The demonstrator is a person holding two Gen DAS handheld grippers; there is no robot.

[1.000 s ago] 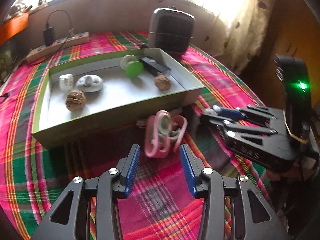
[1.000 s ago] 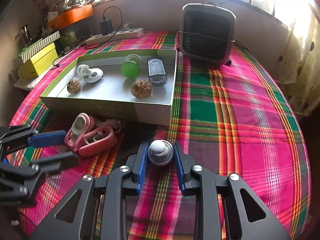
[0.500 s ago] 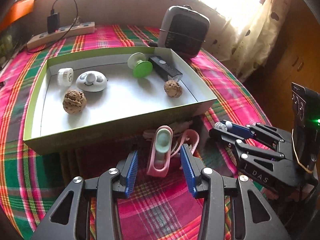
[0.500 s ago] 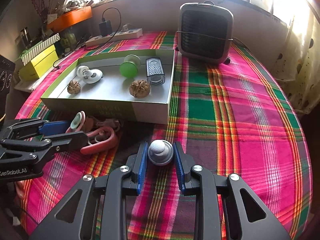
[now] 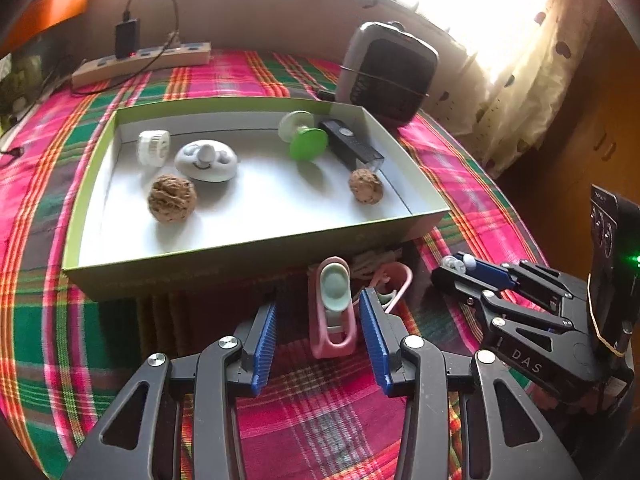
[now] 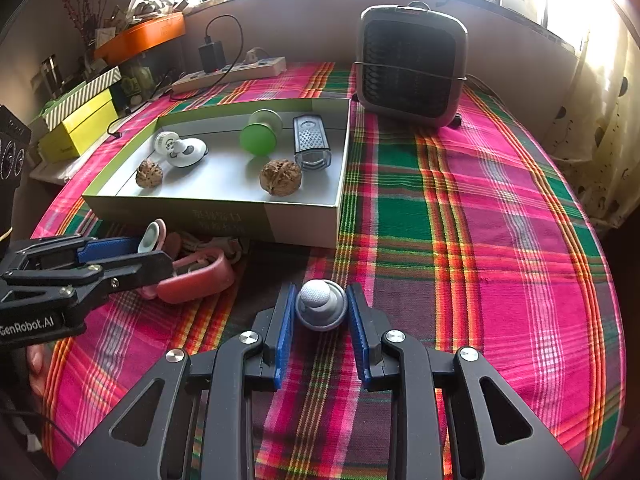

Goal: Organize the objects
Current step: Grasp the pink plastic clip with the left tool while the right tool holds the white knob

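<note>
A pink clip with a pale green pad (image 5: pixel 334 312) lies on the plaid cloth just in front of the green-rimmed tray (image 5: pixel 240 254). My left gripper (image 5: pixel 320 320) is open with its jaws on either side of the clip, not touching it. The clip also shows in the right wrist view (image 6: pixel 192 272) beside the left gripper (image 6: pixel 132 256). My right gripper (image 6: pixel 320 312) is shut on a small grey-and-white knob (image 6: pixel 320 304), above the cloth right of the clip. It shows in the left wrist view (image 5: pixel 460 268).
The tray (image 6: pixel 304 224) holds two walnuts (image 5: pixel 172 198) (image 5: pixel 366 186), a white round holder (image 5: pixel 206 160), a white reel (image 5: pixel 154 148), a green-and-white cup piece (image 5: pixel 306 140) and a small grater (image 6: pixel 311 148). A heater (image 6: pixel 412 64) stands behind it, a power strip (image 5: pixel 140 64) at the back left.
My left gripper has moved forward, so the pink clip now sits between its open jaws. The right gripper keeps its hold on the knob and has barely moved.
</note>
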